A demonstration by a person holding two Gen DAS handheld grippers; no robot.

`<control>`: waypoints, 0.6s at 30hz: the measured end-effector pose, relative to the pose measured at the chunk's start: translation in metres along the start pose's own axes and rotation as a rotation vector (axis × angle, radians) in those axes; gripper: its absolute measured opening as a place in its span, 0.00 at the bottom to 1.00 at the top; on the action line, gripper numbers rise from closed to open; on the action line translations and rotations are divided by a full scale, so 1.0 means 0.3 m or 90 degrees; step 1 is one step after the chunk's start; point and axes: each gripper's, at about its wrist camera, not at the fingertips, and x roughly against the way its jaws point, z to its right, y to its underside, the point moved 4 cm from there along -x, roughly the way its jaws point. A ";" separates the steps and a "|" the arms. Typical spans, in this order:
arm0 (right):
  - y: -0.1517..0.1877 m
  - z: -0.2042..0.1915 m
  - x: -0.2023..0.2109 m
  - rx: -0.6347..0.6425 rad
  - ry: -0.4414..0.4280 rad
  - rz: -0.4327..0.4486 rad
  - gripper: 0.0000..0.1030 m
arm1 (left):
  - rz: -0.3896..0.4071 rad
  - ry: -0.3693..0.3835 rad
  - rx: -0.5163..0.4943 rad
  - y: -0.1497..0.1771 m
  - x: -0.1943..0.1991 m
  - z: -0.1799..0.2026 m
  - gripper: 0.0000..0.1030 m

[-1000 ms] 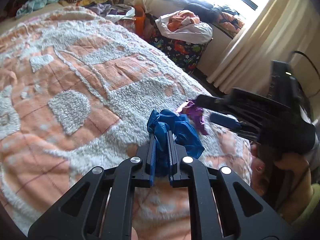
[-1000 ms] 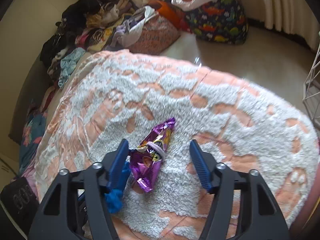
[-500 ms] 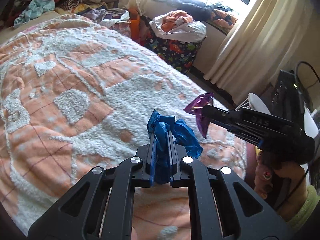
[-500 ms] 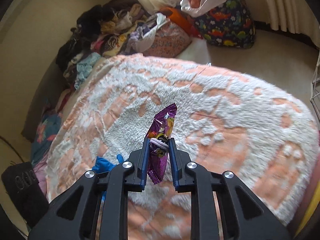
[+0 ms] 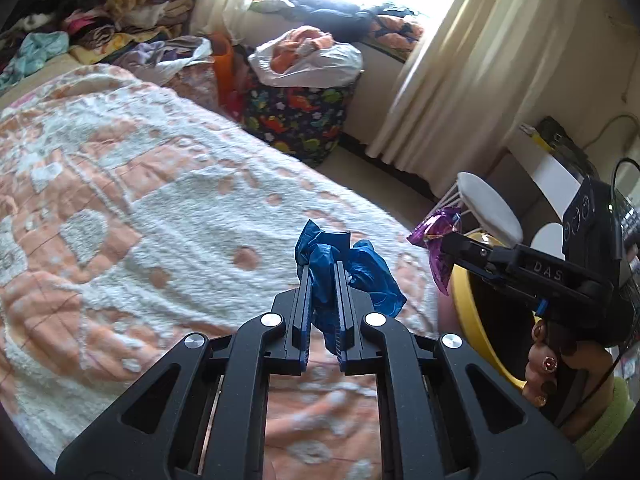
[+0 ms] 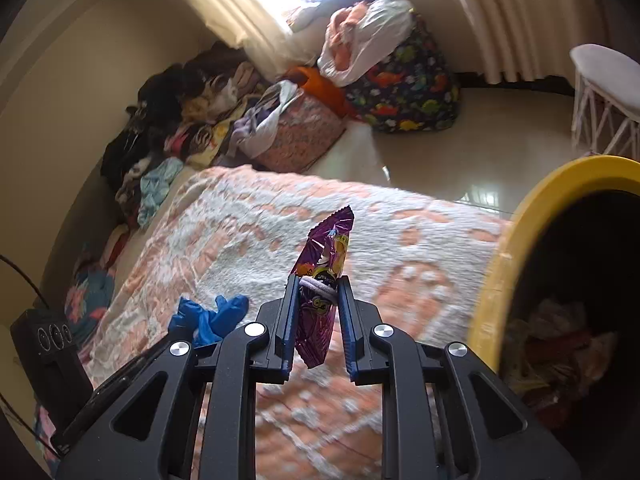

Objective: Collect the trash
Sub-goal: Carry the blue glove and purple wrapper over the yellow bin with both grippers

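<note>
**Bin lies to the right of both claws**

While both claws hang over the bed (image 5: 160, 208), the coming move turns on one relation: the bin (image 6: 504, 264) stands just right of the right claw (image 6: 316, 304), its yellow rim close to the fingers. The right claw is nearer; the left claw (image 5: 322, 280) lies further left.

- Right claw: clenched on the wrapper (image 6: 324, 272), long axis upright, tip pointing away.
- Left claw: clenched on the blue bag (image 5: 360, 272), crumpled, spilling right of the fingers.
- Bin: open, mixed trash visible inside; contents unclear.
</note>
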 end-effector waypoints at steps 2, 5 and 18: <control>0.003 0.024 0.035 -0.004 0.007 0.011 0.18 | 0.002 0.007 -0.009 0.000 0.003 0.029 0.05; 0.011 0.066 0.100 -0.008 0.024 0.029 0.18 | 0.003 0.018 -0.022 0.000 0.006 0.073 0.05; 0.052 0.279 0.308 -0.077 0.106 0.092 0.18 | 0.000 0.058 -0.072 0.016 0.008 0.229 0.05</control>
